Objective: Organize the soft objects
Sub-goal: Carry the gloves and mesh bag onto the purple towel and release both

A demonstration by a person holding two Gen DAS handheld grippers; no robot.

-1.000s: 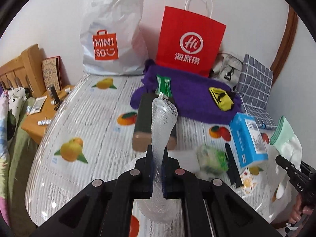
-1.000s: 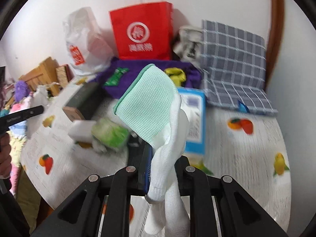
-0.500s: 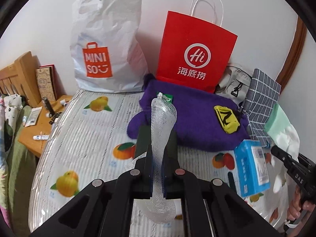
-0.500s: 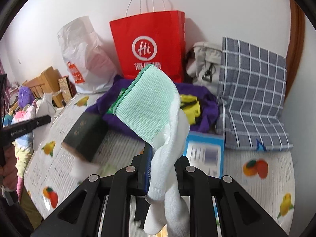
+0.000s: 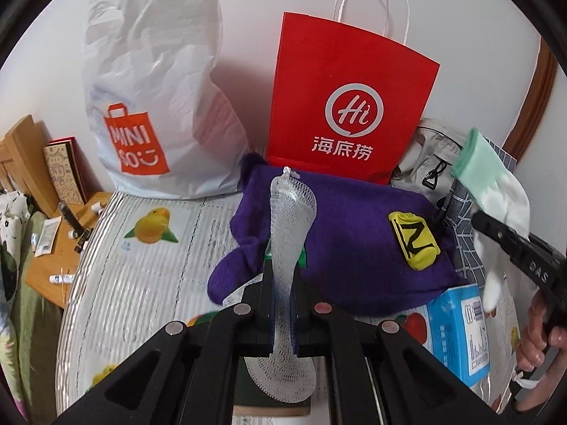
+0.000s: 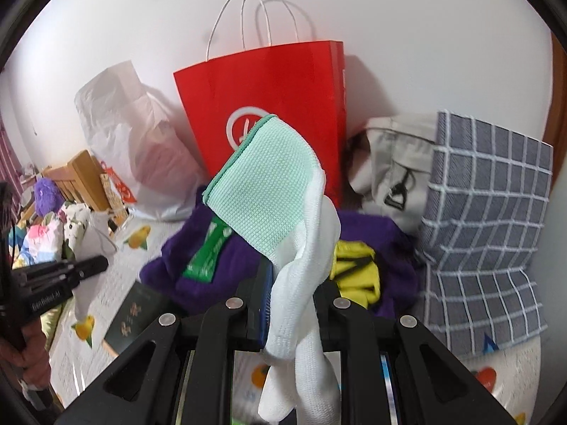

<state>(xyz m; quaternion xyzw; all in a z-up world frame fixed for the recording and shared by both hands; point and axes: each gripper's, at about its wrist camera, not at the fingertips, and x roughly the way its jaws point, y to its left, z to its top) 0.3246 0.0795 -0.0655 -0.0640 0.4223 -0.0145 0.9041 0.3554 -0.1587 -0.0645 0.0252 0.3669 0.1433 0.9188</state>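
Against the white wall at the tabletop's (image 5: pixel 117 276) far edge stand a white plastic bag (image 5: pixel 156 106) and a red paper bag (image 5: pixel 347 106); a purple cloth (image 5: pixel 354 244) lies before them. Left gripper (image 5: pixel 283 290) pinches white foam netting (image 5: pixel 288 233) upright. Right gripper (image 6: pixel 294 304) pinches a green-cuffed white glove (image 6: pixel 283 205) above the cloth.

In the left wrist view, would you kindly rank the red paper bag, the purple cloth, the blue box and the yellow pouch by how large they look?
1. red paper bag
2. purple cloth, nearly as large, so this order is unsure
3. blue box, partly cut off by the gripper
4. yellow pouch
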